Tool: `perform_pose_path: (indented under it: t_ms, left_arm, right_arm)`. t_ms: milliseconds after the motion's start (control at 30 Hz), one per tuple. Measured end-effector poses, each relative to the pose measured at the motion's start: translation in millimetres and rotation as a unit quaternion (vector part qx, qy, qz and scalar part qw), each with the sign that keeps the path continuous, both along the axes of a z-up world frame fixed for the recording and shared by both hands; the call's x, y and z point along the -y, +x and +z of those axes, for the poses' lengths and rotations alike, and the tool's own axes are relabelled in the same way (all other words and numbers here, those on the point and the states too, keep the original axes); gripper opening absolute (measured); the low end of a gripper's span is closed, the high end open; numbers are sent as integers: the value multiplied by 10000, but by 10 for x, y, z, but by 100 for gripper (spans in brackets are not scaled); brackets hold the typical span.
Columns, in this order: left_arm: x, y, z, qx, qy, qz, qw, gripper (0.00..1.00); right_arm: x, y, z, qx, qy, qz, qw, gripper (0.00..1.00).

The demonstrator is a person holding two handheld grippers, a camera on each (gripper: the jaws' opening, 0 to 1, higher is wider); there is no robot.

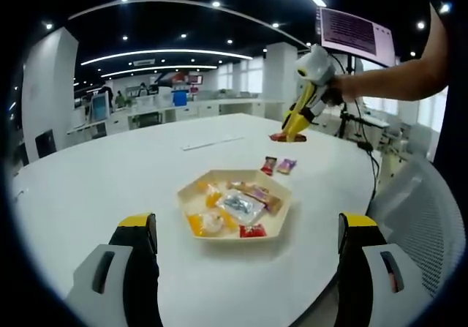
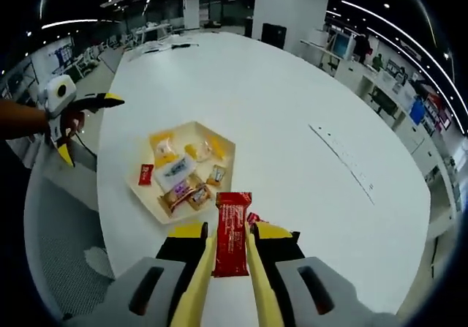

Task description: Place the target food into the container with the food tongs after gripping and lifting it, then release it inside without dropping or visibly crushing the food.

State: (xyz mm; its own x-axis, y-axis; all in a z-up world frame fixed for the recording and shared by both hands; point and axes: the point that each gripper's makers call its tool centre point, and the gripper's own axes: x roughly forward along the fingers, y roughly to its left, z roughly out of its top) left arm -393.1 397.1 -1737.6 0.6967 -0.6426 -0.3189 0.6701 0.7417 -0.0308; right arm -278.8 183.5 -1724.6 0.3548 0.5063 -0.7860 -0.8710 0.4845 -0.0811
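Note:
My right gripper (image 2: 231, 233) is shut on a red snack packet (image 2: 232, 228), held upright between its yellow tong blades above the white table. The left gripper view shows that gripper (image 1: 296, 126) at the far side, in a person's hand, with the red packet (image 1: 287, 137) at its tip. A beige hexagonal tray (image 1: 191, 192) holding several wrapped snacks lies below and ahead of it, tray (image 2: 224, 145). My left gripper (image 1: 246, 226) stands open over the tray's near edge, with nothing between its jaws. In the right gripper view the left gripper (image 2: 88, 126) is beyond the tray, open.
Two small packets (image 1: 278, 165) lie on the round white table (image 1: 110, 173) just behind the tray. One more red packet (image 2: 254, 217) peeks out beside my right jaws. A white strip (image 2: 344, 162) lies further off. A mesh chair (image 1: 424, 210) stands at the table's edge.

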Motion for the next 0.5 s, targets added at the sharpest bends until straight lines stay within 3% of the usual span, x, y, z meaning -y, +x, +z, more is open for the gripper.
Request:
perform_pose_path:
  t_ms: [500]
  left_arm:
    - [-9, 2, 7, 25, 2, 15, 10000, 100]
  right_arm:
    - [-665, -96, 90, 45, -45, 865, 9962, 23]
